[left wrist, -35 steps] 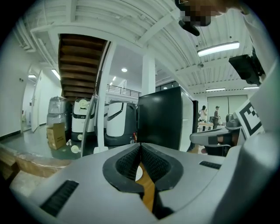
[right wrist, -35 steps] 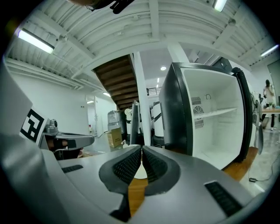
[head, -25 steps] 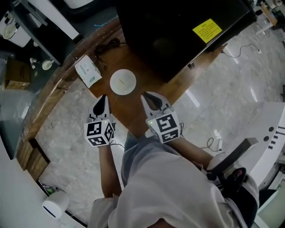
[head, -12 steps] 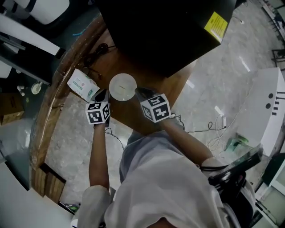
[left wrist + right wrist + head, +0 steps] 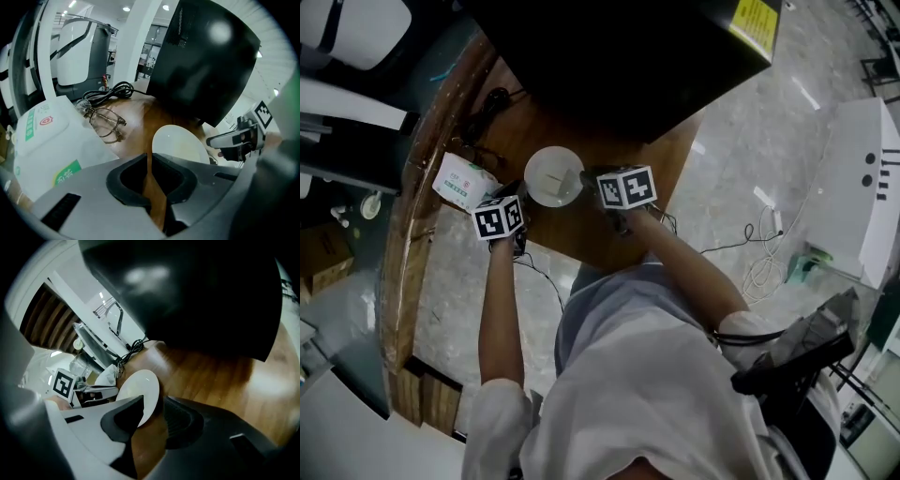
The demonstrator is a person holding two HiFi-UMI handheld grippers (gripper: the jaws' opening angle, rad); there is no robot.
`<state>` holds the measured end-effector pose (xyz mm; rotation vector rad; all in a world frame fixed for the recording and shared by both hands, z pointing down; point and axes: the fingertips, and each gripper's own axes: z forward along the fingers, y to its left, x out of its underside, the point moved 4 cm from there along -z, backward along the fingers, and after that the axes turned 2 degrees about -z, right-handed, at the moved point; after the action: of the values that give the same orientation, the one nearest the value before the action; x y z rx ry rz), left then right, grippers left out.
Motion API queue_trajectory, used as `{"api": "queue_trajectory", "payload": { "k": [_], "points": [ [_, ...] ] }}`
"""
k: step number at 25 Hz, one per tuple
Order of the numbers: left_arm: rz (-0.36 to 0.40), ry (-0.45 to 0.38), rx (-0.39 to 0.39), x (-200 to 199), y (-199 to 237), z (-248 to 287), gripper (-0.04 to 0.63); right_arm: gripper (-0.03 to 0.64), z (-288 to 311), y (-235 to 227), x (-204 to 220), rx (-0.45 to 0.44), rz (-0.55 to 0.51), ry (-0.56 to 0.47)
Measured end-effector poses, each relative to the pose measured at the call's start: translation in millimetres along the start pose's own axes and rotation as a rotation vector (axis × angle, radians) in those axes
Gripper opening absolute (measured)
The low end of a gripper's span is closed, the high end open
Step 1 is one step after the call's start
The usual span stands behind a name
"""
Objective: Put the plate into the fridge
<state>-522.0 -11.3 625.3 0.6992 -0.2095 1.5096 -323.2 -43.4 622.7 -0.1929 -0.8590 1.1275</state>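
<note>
We look steeply down on a large black fridge (image 5: 609, 56) standing on a curved wooden table (image 5: 572, 236). Its door looks closed. The white plate (image 5: 552, 175) lies flat on the wood in front of the fridge, between our two grippers. A white and green tissue pack (image 5: 461, 183) sits at the table's left edge, just beside the left gripper (image 5: 517, 190). That gripper points down at the table near the plate's left rim. Its jaws stand nearly together, with only a thin slit of wood showing and nothing between them. The right gripper (image 5: 587, 176) is at the plate's right rim. Its jaws have just been opening, and the rim sits in the gap without being pinched. Eyeglasses (image 5: 105, 124) and a coiled black cable (image 5: 111, 91) lie behind the tissue pack.
</note>
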Motion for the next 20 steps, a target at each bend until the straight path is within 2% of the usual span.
{"api": "queue_trajectory", "payload": {
  "k": [3, 6, 10, 13, 17, 20],
  "points": [
    [-0.023, 0.0, 0.03, -3, -1, 3, 0.021, 0.12, 13, -10, 1, -0.016, 0.061, 0.042],
    [-0.012, 0.014, 0.057, -3, -2, 1, 0.02, 0.121, 19, -5, -2, -0.039, 0.084, 0.068],
    [-0.012, 0.027, 0.087, -3, 1, 3, 0.02, 0.121, 25, -2, -5, -0.067, 0.136, 0.06],
    [-0.021, 0.047, 0.095, 6, 5, 5, 0.018, 0.121, 27, -1, -1, -0.127, 0.241, 0.046],
    [-0.058, 0.033, 0.112, 9, 7, 5, 0.018, 0.12, 27, -5, 2, -0.247, 0.395, 0.039],
    [-0.086, 0.043, 0.136, 10, 8, 8, 0.018, 0.115, 28, -7, 2, -0.32, 0.46, 0.052]
  ]
}}
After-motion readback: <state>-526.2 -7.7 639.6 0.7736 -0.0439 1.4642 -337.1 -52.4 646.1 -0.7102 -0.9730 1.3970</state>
